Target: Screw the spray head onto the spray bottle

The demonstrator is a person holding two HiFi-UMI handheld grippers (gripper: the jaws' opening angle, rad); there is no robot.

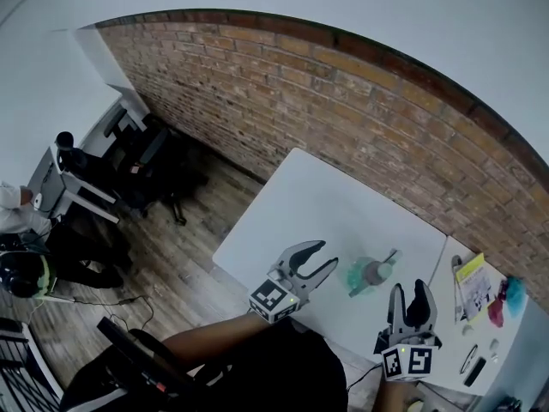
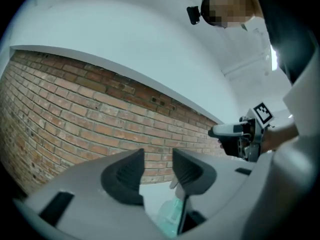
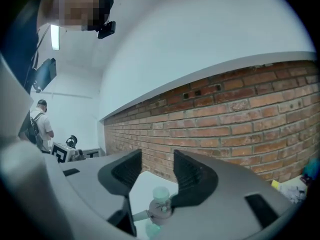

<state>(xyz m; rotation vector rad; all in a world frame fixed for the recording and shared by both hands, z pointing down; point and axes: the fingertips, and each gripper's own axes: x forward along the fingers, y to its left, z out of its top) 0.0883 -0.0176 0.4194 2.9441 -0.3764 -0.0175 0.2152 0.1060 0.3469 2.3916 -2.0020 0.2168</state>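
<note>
A pale green see-through spray bottle (image 1: 358,276) rests on the white table (image 1: 300,204) with a grey spray head (image 1: 377,270) at its top. My left gripper (image 1: 324,256) hovers just left of it, jaws apart and empty. My right gripper (image 1: 408,288) is to the bottle's right and nearer me, also open and holding nothing. In the left gripper view the bottle (image 2: 171,215) shows low, partly behind the right jaw, and the other gripper (image 2: 239,134) is at the right. In the right gripper view the spray head (image 3: 161,207) lies below and beyond the jaws.
A brick wall (image 1: 343,101) runs behind the table. The table's right end holds a yellow sheet (image 1: 476,277), teal and pink items (image 1: 506,299) and small dark objects (image 1: 473,369). Chairs and desks (image 1: 137,170) stand on the wooden floor at left, with a person (image 3: 39,121) farther off.
</note>
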